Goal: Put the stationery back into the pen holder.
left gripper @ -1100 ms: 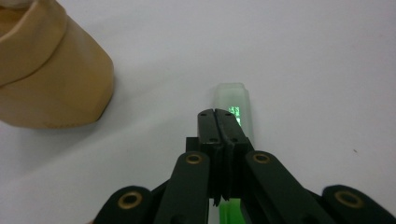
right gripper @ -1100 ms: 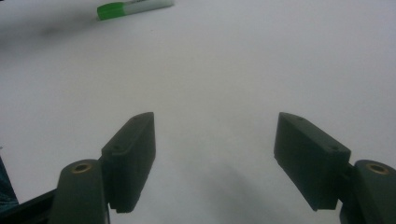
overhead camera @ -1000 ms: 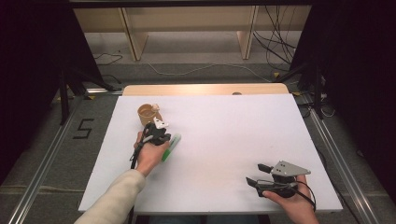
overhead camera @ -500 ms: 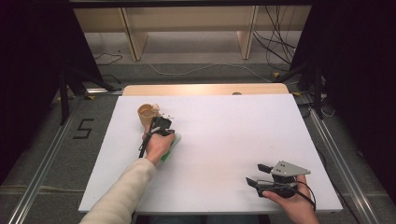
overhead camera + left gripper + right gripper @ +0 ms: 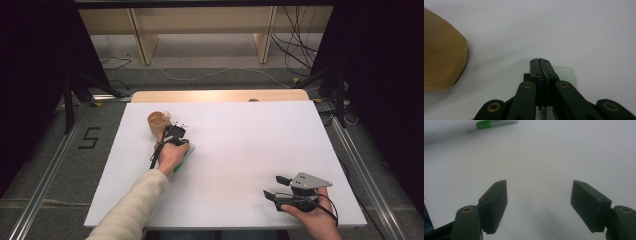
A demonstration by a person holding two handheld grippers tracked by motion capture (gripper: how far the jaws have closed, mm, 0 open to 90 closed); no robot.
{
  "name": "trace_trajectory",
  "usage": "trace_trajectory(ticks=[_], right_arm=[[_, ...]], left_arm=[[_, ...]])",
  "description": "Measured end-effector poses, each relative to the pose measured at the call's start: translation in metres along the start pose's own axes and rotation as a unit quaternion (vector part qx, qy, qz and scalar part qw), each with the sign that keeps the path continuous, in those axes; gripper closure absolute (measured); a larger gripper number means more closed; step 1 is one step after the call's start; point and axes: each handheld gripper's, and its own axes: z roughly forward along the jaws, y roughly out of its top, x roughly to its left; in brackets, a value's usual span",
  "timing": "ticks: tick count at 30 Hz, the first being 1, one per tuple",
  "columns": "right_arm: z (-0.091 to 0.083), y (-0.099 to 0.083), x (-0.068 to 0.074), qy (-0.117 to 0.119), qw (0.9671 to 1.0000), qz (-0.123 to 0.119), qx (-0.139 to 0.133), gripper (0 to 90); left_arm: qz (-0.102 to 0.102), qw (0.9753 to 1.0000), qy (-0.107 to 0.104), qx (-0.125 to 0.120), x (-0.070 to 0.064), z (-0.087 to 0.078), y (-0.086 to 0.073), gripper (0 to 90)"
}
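High view puts the left gripper (image 5: pixel 175 134) just right of the tan cup (image 5: pixel 158 121), jaws pressed together over a green-and-white marker (image 5: pixel 184 159) whose long axis runs back toward the person. Far nearer than the right gripper (image 5: pixel 280 187), whose jaws stand apart.

Floor marking: a black "5" (image 5: pixel 89 138) on the grey floor, left of the table (image 5: pixel 240 200).
Other readable text: none on anything else.
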Motion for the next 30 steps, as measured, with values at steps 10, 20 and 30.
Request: trace_trajectory(ticks=[10,20,30], right_arm=[[0.0,0.0,0.0,0.0,1.0,0.0,-0.001,30.2],[0.0,0.0,0.0,0.0,1.0,0.0,-0.001,30.2],[-0.001,0.0,0.001,-0.001,1.0,0.002,0.003,30.2]], left_arm=[[0.032,0.999,-0.025,0.018,-0.017,-0.003,0.001,89.8],[0.065,0.996,-0.046,0.04,-0.035,-0.009,-0.001,89.9],[0.097,0.9919,-0.064,0.05,-0.054,-0.02,-0.011,89.8]])
